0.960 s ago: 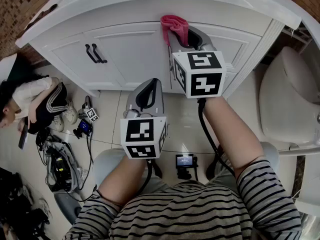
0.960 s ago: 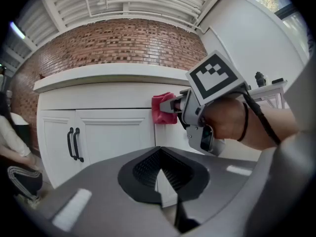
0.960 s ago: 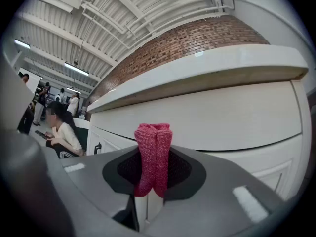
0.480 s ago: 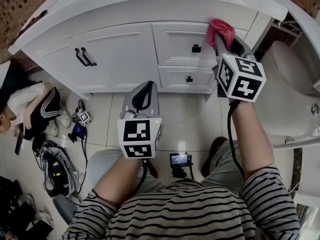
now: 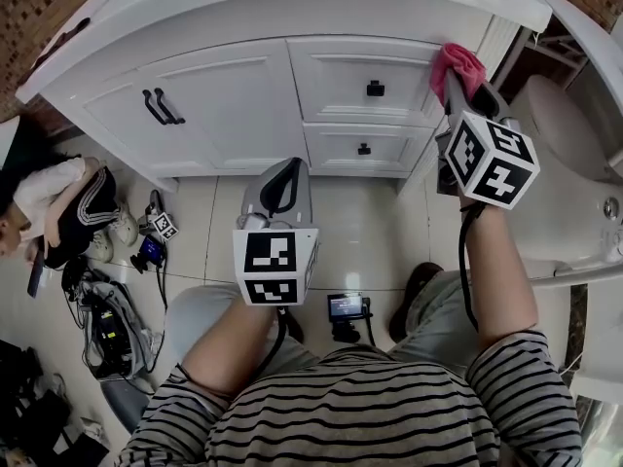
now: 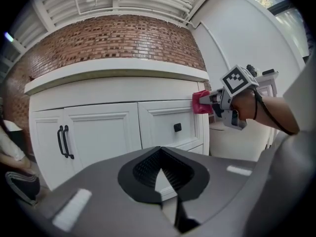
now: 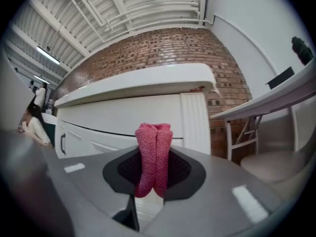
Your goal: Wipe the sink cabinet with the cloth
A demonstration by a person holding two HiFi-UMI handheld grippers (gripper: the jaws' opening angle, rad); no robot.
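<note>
The white sink cabinet fills the top of the head view, with two doors on the left and two drawers on the right. My right gripper is shut on a folded pink cloth, pressed against the cabinet's top right corner beside the fluted post. The right gripper view shows the pink cloth pinched upright between the jaws, in front of the white cabinet. My left gripper hangs low in front of the drawers, jaws shut with nothing in them. From the left gripper view, the cloth touches the cabinet's right edge.
A white toilet stands close on the right. Black door handles and drawer knobs stick out from the cabinet front. A person crouches on the tiled floor at left, near bags and gear. A small device lies between my legs.
My right gripper has carried the cloth rightwards along the cabinet's upper front, from above the middle to the right corner. The left gripper has stayed about where it was.
</note>
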